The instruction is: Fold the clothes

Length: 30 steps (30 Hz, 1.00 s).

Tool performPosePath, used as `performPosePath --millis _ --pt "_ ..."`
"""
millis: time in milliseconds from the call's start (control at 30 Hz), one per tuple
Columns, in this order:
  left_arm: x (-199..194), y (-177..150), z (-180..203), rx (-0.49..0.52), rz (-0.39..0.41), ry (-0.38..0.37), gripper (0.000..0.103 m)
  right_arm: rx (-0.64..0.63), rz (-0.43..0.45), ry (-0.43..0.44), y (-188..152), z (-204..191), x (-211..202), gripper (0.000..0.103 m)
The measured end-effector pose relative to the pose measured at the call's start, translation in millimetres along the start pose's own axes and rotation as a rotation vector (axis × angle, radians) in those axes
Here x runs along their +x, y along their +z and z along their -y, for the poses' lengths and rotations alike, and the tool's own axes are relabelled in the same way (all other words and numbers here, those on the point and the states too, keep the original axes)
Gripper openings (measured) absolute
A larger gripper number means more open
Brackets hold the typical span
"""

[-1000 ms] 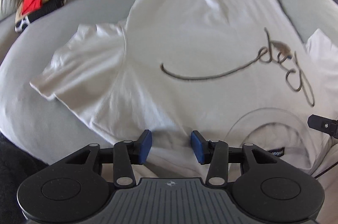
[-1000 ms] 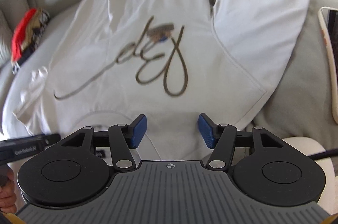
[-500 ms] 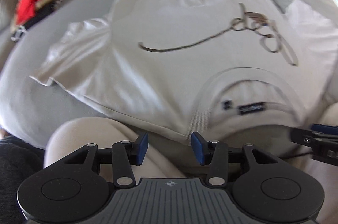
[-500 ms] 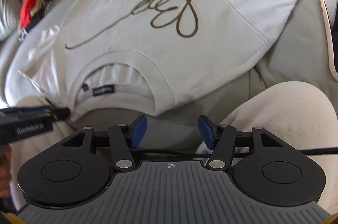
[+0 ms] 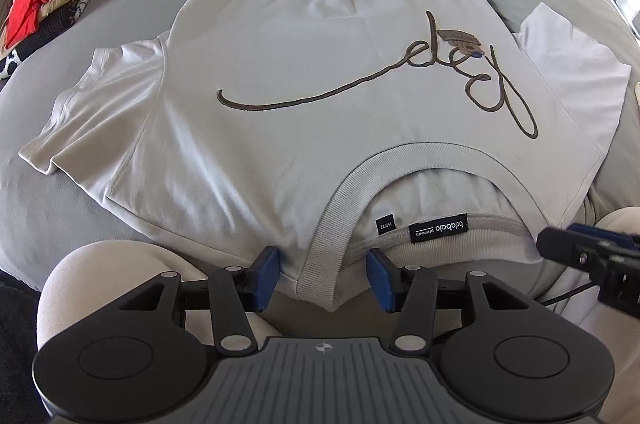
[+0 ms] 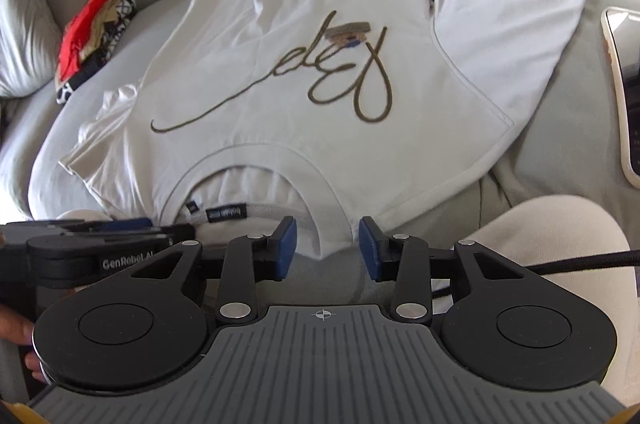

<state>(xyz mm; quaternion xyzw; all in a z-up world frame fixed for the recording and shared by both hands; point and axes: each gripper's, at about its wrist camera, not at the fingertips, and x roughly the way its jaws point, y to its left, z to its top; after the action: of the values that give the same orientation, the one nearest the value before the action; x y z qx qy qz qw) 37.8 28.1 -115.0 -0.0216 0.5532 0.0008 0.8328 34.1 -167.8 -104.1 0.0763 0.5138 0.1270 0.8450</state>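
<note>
With the white T-shirt (image 5: 304, 72) spread flat across the frame's centre, collar lowermost, the grasping step is judged in hand: the left gripper (image 5: 323, 278) and right gripper (image 6: 323, 247) are held spread astride the shoulder hems, and closing there is called for next.

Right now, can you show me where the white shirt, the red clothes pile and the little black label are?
white shirt (image 5: 320, 36): left wrist view, on the plain chest fabric.
red clothes pile (image 5: 36, 0): left wrist view, on the red top garment.
black label (image 5: 438, 229): left wrist view, on its printed middle.
</note>
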Motion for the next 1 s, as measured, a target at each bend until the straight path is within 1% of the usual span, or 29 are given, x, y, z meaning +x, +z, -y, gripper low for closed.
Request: performPosePath --millis 100,200,300,400,533,633,667,733,767,800,900,1000 --pt "0 -1 -2 -0.004 0.004 -0.006 0.051 -0.030 0.037 -0.007 11 -6 4 0.038" --pt "0 -1 -3 -0.007 0.004 -0.008 0.051 -0.056 0.030 -0.022 18 -12 14 0.038" --pt "0 -1 -3 -0.007 0.004 -0.008 0.051 -0.072 -0.019 -0.054 15 -14 28 0.038" --pt "0 -1 -4 -0.007 0.005 -0.010 0.051 -0.103 -0.025 -0.069 6 -16 27 0.038" --pt "0 -2 -1 0.002 0.001 0.000 0.051 -0.081 -0.085 -0.075 -3 -11 22 0.039" --pt "-3 -6 3 0.030 -0.033 0.016 0.051 -0.042 -0.147 -0.076 -7 -6 19 0.039" --pt "-5 -8 4 0.038 -0.041 0.015 0.051 -0.027 -0.154 -0.071 -9 -4 17 0.039" --pt "-9 -10 2 0.042 -0.039 0.008 0.051 -0.003 -0.125 -0.061 -8 -2 8 0.044" --pt "-12 -9 0 0.036 -0.032 0.003 0.051 0.014 -0.102 -0.046 -5 -1 3 0.054" --pt "-16 -8 -2 0.026 -0.023 -0.001 0.051 0.034 -0.075 -0.025 -1 0 -3 0.060" --pt "-33 1 -15 -0.021 0.021 -0.015 0.051 0.070 0.000 0.016 13 0 -24 0.062" --pt "-61 17 -32 -0.074 0.083 -0.041 0.051 0.094 0.100 0.049 33 1 -55 0.065"
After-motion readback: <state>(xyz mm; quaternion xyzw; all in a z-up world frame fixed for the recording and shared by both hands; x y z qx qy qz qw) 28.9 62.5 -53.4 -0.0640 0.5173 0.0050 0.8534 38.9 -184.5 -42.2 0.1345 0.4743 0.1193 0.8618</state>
